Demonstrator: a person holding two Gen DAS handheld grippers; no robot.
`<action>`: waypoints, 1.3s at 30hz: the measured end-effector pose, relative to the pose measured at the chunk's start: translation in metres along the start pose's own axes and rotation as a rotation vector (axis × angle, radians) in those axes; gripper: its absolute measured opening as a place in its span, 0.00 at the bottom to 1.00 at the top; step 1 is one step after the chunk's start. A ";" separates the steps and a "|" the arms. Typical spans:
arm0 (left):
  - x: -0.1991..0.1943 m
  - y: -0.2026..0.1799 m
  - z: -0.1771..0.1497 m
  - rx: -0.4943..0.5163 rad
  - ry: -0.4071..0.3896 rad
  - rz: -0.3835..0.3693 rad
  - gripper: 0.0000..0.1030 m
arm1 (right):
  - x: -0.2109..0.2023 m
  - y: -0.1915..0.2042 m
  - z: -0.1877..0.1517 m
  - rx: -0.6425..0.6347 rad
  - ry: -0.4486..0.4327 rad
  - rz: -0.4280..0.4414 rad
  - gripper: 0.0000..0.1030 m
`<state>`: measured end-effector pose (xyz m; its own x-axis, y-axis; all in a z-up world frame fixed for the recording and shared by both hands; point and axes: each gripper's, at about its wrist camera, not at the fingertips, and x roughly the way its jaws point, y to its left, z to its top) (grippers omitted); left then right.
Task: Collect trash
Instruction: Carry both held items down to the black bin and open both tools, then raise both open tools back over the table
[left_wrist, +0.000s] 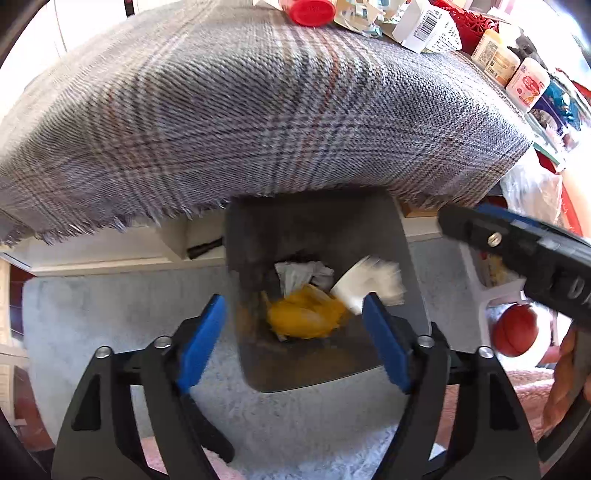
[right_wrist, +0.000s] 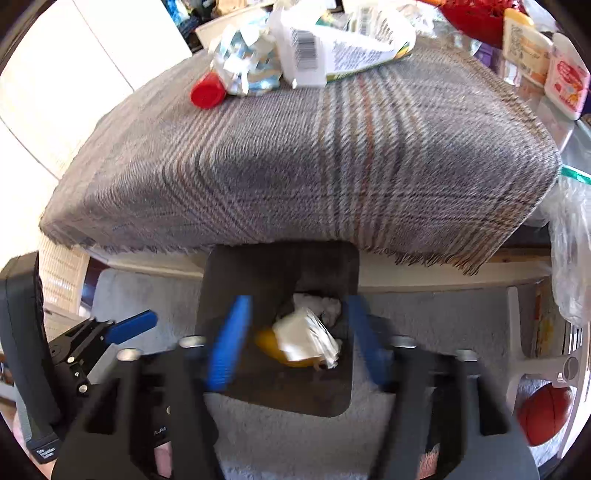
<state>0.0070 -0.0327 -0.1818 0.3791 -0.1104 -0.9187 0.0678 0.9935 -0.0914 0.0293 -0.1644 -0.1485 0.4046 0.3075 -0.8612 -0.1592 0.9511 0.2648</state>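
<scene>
Below both grippers sits the bin (left_wrist: 325, 236), dark and square, on pale carpet (left_wrist: 110, 325) against the table edge, and the trash is in it: a crumpled white paper (right_wrist: 306, 338) blurred over a yellow wrapper (left_wrist: 303, 317), with a grey wad (left_wrist: 299, 275) behind. My left gripper (left_wrist: 295, 339) stands wide open with nothing between its blue pads; my right gripper (right_wrist: 295, 339) is also spread and empty, its pads blurred on either side of the paper without touching it. I judge this stuff light, soft and easily crushed, so it should need only a gentle pinch at a fold or bunched corner; the wrapper looks slick and may slip. More trash waits on the plaid cloth (right_wrist: 295, 166) at the far side of the table: a red cap (right_wrist: 207, 92), torn packaging (right_wrist: 243, 66) and a white carton (right_wrist: 332, 48). The carton looks stiffer, best taken by an edge. Jars (right_wrist: 565, 77) stand nearby at the right, and a ball (right_wrist: 546, 413) lies on the floor. The cloth's fringe overhangs the bin's far rim, and my two tools hang close together.
</scene>
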 end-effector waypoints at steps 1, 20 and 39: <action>-0.003 0.001 -0.001 0.005 -0.004 0.007 0.75 | -0.002 -0.001 0.001 0.002 -0.003 -0.003 0.62; -0.067 0.010 0.062 0.034 -0.117 0.060 0.92 | -0.080 -0.023 0.059 0.055 -0.175 -0.014 0.95; -0.077 0.025 0.166 -0.001 -0.221 0.130 0.92 | -0.073 -0.040 0.144 0.129 -0.232 -0.106 0.95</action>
<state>0.1329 -0.0038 -0.0494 0.5772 0.0147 -0.8165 0.0048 0.9998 0.0213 0.1357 -0.2210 -0.0335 0.6106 0.1906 -0.7687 0.0051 0.9697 0.2444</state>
